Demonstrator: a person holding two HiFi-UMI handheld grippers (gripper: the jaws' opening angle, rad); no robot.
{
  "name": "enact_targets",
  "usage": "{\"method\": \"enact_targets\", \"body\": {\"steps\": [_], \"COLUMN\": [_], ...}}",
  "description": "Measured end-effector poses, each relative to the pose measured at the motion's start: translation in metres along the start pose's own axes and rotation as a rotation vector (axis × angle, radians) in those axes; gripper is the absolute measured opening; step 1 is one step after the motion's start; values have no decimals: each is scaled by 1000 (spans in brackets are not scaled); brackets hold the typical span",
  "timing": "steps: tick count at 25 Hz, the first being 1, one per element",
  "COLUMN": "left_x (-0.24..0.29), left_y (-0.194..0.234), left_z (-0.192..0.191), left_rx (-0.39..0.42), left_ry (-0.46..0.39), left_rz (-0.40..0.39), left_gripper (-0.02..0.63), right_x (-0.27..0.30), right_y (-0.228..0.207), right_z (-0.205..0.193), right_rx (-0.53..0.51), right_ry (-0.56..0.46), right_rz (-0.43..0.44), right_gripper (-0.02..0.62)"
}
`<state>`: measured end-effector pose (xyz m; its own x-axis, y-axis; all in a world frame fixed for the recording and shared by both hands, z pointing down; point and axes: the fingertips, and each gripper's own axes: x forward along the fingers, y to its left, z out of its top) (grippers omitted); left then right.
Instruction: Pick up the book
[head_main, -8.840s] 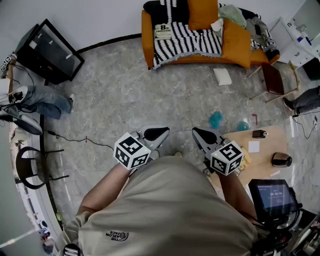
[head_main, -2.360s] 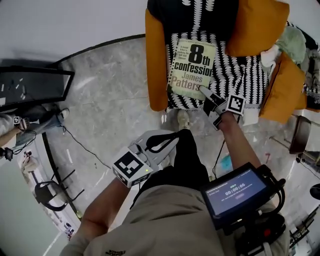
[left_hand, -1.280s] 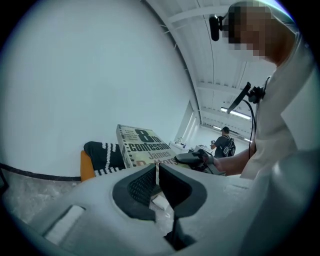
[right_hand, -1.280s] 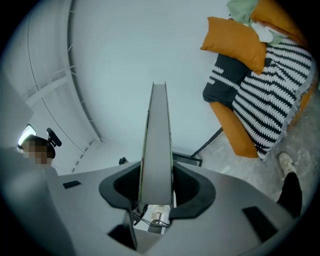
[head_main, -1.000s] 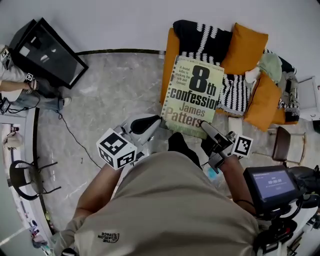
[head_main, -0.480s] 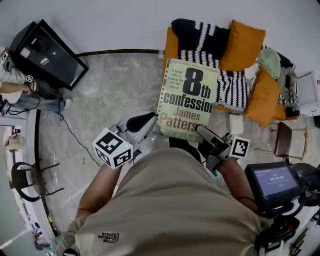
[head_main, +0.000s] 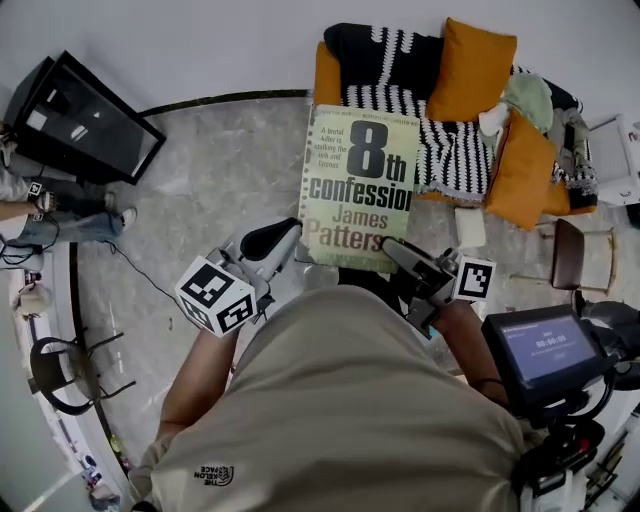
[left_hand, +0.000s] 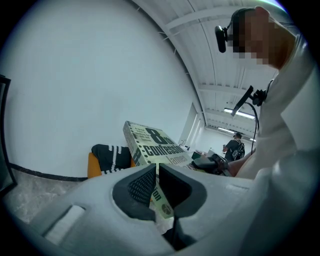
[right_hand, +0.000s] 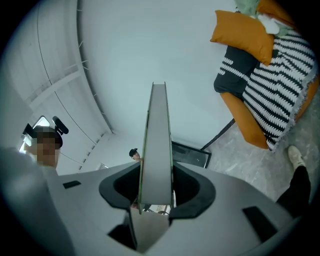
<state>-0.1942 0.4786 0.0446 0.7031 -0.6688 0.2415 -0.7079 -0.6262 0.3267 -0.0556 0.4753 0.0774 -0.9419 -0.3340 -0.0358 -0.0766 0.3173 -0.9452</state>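
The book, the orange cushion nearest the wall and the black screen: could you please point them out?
book (head_main: 360, 185), head view, middle of front cover.
orange cushion nearest the wall (head_main: 472, 58), head view, its centre.
black screen (head_main: 85, 118), head view, centre of glass.

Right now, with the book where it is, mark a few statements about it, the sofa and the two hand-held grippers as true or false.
1. The book is held up in the air, off the sofa. True.
2. Only the right hand-held gripper is clamped on the book. False: the left hand-held gripper is also shut on it, at the other lower corner.
3. The book's front cover faces the head view, with its title readable. True.
4. The sofa is blue. False: it is orange, with a black-and-white striped throw draped over it.
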Motion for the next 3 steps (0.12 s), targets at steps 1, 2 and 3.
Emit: {"method": "enact_targets", "body": {"steps": [1,2,3], "left_x": [0,-1,-1], "left_y": [0,1,2], "left_z": [1,2,3], "left_rx": [1,2,4], "left_ry": [-3,-7,-11], "left_rz": [3,7,12], "left_gripper": [25,25,25], "right_x": [1,3,6], "right_y": [0,0,0], "right_z": [1,3,4], "right_rx": [-5,-10,-16], "right_ry": [7,15,23], "right_rz": [3,7,12], "right_gripper": [172,172,172]}}
